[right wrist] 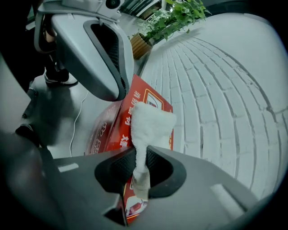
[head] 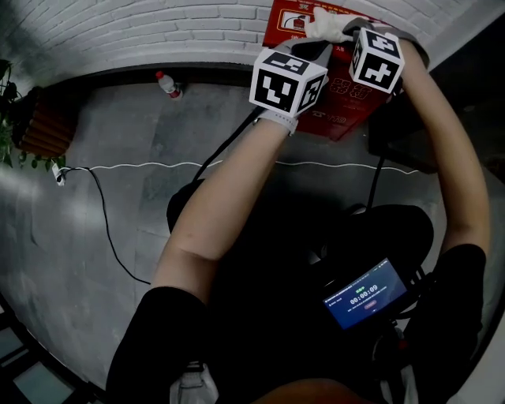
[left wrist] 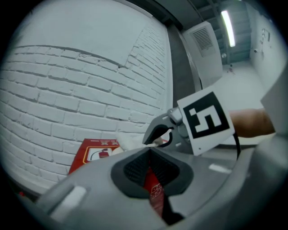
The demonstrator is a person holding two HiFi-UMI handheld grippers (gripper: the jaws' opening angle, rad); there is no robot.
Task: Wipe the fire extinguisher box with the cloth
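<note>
1. Potted plant (head: pixel 6 110), far left: standing in a brown pot (head: pixel 43 130) at the foot of the white brick wall (head: pixel 158 24).
2. Black cable (head: pixel 106 229): trailing from a white plug (head: pixel 57 175) across the grey floor (head: pixel 118 300).
3. White cord (head: pixel 158 166): lying in a long line across the floor, left to right.
4. Small bottle (head: pixel 167 84) with a red cap: lying where the floor meets the wall, well apart from the work.
5. Left gripper (left wrist: pixel 150 152): being held out at arm's length to the upper left part of the box. Its jaws are standing almost together, and the red of the box is filling the thin slit between the pads, so it is looking clamped on an edge of the box.
6. Fire extinguisher box (head: pixel 347 106): red with white lettering, sitting against the brick wall just ahead of the person, both grippers at it.
7. Cloth (right wrist: pixel 150 123): white and fluffy, bunching up out of the right gripper and pressing against the top of the box.
8. Right gripper (right wrist: pixel 138 158): its jaws are pinching tight on the lower fold of the cloth and holding it onto the box, just beside the left gripper.
9. Small screen (head: pixel 367 296): glowing blue at the person's waist, lower right.
</note>
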